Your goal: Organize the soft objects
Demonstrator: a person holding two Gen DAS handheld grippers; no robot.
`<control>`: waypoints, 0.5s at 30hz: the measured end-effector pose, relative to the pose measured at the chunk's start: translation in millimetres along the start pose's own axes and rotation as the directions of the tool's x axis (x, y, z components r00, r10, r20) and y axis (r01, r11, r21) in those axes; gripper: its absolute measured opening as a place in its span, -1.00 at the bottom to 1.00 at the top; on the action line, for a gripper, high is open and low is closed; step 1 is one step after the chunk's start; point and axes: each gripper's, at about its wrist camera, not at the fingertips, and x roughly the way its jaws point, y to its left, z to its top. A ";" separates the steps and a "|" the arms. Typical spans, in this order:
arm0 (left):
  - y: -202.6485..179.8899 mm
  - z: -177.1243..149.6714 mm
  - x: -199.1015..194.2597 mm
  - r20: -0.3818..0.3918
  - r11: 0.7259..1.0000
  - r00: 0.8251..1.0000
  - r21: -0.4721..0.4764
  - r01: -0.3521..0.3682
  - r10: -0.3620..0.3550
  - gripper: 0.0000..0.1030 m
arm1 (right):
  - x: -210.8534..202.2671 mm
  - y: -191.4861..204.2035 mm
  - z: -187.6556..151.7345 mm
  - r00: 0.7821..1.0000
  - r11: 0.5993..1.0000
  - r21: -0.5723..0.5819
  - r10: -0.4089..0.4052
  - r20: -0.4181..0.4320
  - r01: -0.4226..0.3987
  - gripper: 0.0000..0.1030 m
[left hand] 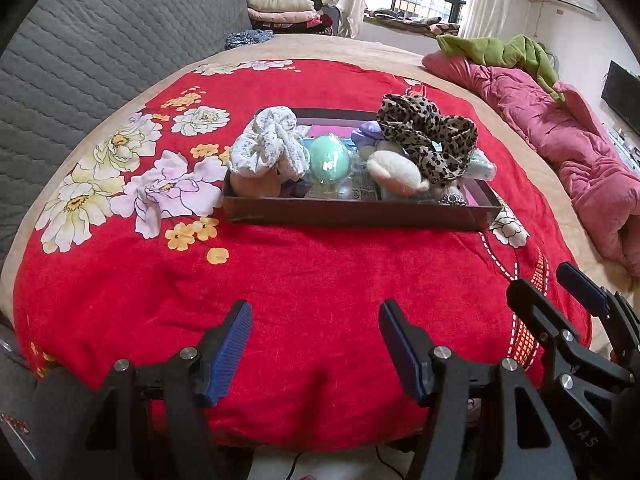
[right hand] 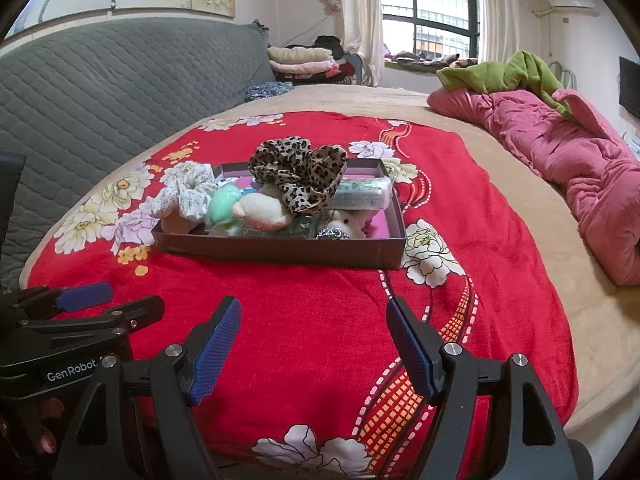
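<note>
Both tongs, left tongs (left hand: 316, 350) marked "GenRobot" and right tongs (right hand: 314, 346), gape empty before the tray (left hand: 360, 216) of soft things on the bed (left hand: 320, 280).

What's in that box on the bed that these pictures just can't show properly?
- Box floor: both views, covered by the piled items and the near wall.
- Purple item: left view, mostly behind the leopard scrunchie; absent from the right view.
- Packets under the mint egg: print too small and blurred to read.
- Sparkly silver item: both views, cut off by the near wall.
- Cream plush: shape unclear, partly under the scrunchie.
</note>
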 end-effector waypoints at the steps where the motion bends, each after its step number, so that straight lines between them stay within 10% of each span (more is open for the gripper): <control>1: 0.0 0.1 -0.1 0.001 1.000 1.000 0.000 -0.001 0.001 0.27 | 0.3 0.0 -0.1 1.000 1.000 -0.001 0.000 -0.002 0.000 0.47; 15: 2.1 -1.3 3.6 -0.012 1.000 1.000 -0.006 -0.009 0.009 0.27 | 2.5 0.4 -3.3 1.000 1.000 0.000 0.003 -0.005 -0.003 0.48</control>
